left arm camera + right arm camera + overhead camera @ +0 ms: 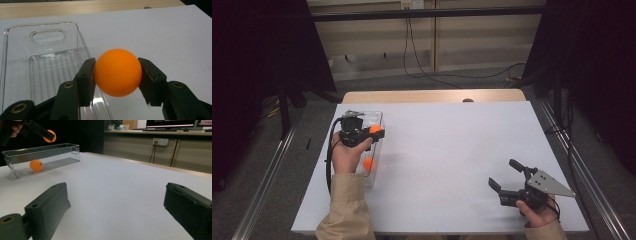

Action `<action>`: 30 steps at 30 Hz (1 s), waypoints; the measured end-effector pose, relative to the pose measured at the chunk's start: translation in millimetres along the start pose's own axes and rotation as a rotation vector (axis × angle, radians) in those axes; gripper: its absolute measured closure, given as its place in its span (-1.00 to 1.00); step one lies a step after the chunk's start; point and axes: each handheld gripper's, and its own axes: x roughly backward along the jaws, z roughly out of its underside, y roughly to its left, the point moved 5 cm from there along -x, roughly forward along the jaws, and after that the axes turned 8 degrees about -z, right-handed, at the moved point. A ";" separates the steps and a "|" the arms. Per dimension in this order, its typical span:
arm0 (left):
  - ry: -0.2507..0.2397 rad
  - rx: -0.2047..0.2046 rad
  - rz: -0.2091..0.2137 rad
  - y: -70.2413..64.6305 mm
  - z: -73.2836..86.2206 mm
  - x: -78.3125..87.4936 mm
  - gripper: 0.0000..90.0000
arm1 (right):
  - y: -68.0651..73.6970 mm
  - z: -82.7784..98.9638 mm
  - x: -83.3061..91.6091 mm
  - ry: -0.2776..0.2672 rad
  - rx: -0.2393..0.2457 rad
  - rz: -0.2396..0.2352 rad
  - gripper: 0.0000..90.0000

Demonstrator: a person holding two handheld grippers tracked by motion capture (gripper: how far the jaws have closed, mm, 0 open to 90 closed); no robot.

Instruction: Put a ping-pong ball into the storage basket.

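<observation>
**Orange ball held over the clear bin, ready for release**

Left tongs [117, 75] clamped on an orange ball [117, 72], one pad pressed to each side, nothing slack. Ball carried above the right-hand wall of the clear plastic bin [15, 62], roughly over its rim rather than over the ribbed floor. Second orange ball [369, 163] already lying inside the bin, toward the near end, resting on the bottom.

Likely step in hand: dropping the held ball into the bin. Best done by shifting a little further over the bin's floor first, so that the ball clears the wall instead of striking the rim and bouncing out onto the white worktop [452, 150]. Lowering closer to the floor before easing the pads apart advisable too, since a light ball bounces readily off hard plastic. Slow, even release preferred, no flick.

Left hand [346, 152] raised over the bin at the worktop's left side, sleeve coming in from the near edge, tongs pointing away from the person and slightly down. Right tongs [504, 175] spread wide and empty, held low near the worktop's near right corner, well apart from the bin, aimed across toward it.
</observation>
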 end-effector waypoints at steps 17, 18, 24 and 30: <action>-0.011 0.010 -0.020 9.8 1.9 4.3 0.13 | 0.0 0.2 -0.1 0.001 0.000 0.000 -0.89; -0.011 0.010 -0.020 9.8 1.9 4.3 0.13 | 0.1 0.2 -0.1 0.002 0.000 0.000 -0.89; -0.016 0.021 -0.028 14.4 2.5 6.6 0.13 | 0.1 0.2 -0.2 0.002 0.000 0.000 -0.89; -0.013 0.021 -0.039 17.3 4.0 5.2 0.13 | 0.0 0.2 -0.2 0.001 0.000 0.000 -0.89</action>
